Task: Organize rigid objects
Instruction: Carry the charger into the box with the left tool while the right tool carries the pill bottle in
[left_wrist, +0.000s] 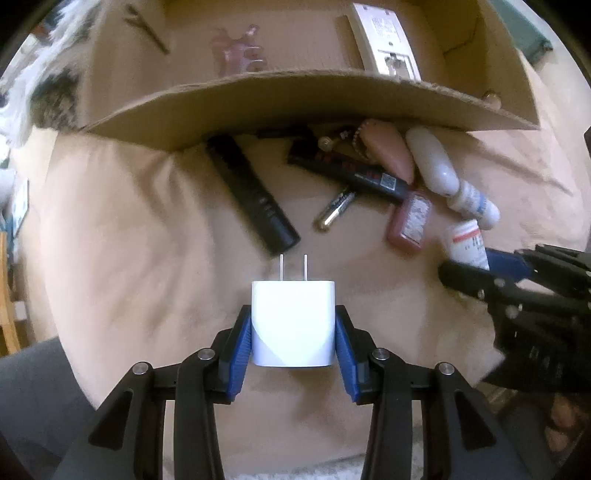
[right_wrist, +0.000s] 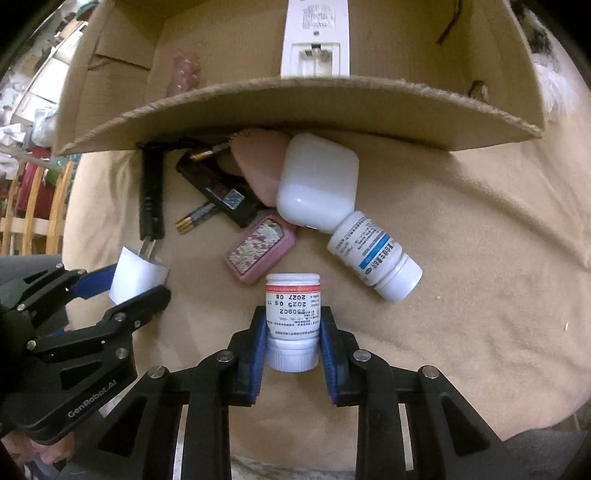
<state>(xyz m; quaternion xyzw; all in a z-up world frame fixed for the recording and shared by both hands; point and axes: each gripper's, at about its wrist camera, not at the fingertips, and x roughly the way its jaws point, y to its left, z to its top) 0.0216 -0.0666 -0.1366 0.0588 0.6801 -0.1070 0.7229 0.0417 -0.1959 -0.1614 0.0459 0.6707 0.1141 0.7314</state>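
Small white pill bottle (right_wrist: 292, 322), red-banded label printed "2025 09 11" and "2027 08", clamped between right gripper (right_wrist: 293, 334) blue ribbed pads, over tan cloth (right_wrist: 461, 258) at six o'clock of cardboard box (right_wrist: 295, 107); left gripper (left_wrist: 293, 334), body marked "GenRobot.AI", pinches smooth white plug adapter (left_wrist: 293, 325), prongs toward twelve.

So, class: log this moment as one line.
left gripper: shut on white charger | right gripper: shut on small pill bottle | cardboard box: ahead
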